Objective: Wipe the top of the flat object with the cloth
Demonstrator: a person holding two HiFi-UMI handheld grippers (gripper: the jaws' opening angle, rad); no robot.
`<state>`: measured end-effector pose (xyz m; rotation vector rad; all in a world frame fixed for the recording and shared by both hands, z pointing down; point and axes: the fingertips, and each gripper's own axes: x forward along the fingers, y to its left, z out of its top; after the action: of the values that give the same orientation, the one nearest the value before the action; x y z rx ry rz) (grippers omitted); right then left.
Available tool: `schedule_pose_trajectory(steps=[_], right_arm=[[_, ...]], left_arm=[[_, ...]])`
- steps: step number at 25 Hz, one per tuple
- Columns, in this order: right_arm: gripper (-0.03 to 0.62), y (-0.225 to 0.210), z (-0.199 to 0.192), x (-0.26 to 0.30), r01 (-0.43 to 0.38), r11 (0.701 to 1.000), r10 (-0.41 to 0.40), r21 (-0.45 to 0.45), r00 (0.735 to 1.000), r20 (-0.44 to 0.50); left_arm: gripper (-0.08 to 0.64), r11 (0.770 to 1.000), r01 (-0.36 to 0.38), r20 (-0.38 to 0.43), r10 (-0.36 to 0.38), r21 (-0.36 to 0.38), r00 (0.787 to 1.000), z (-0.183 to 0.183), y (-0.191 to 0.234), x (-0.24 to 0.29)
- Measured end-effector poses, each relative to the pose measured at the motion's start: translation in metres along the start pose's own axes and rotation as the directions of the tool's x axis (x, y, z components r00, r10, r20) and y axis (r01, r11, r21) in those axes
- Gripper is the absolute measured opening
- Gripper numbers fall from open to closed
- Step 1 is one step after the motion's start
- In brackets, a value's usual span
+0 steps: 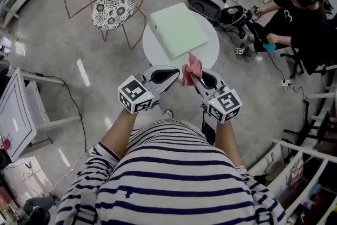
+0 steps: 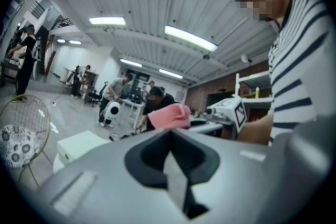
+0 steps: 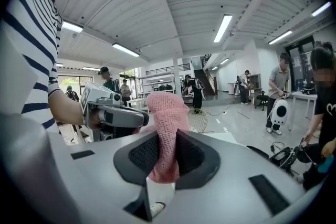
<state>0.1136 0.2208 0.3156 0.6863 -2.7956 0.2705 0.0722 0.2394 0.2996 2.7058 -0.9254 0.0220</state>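
Left gripper [image 1: 177, 75]: near level, jaws pressed together, empty.
Right gripper [image 1: 194, 75]: jaws pinching cloth [image 3: 167, 128].
Right gripper view alone: cloth's knit, between jaws.

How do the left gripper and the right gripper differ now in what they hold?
The left gripper is shut with nothing between its jaws; the right gripper is shut on the pink cloth. The left gripper's tips are bare, while the cloth stands up above the right gripper's tips. Shared: both are at the near edge of the round white table, short of the green flat object.
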Motion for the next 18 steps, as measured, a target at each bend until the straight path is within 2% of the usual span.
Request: schedule_pose_trajectory(steps=[4,8,18], right_arm=[[0.055,-0.010,-0.003,0.005,-0.003,1.000,0.003,0.009,1.000,-0.019],[0.055,-0.027,-0.006,0.022,-0.045,0.999,0.042,-0.025,0.996,-0.084],[0.055,-0.100,0.011,0.103,-0.103,0.988,0.078,-0.117,0.976,-0.203]], left_arm=[[0.009,0.999,-0.031,0.002,0.031,-0.013,1.000,-0.002,0.013,-0.001],[0.011,0.998,-0.057,-0.012,0.056,-0.036,0.998,-0.007,0.038,0.005],[0.025,0.988,-0.129,-0.013,0.129,-0.082,0.992,0.000,0.144,0.023]])
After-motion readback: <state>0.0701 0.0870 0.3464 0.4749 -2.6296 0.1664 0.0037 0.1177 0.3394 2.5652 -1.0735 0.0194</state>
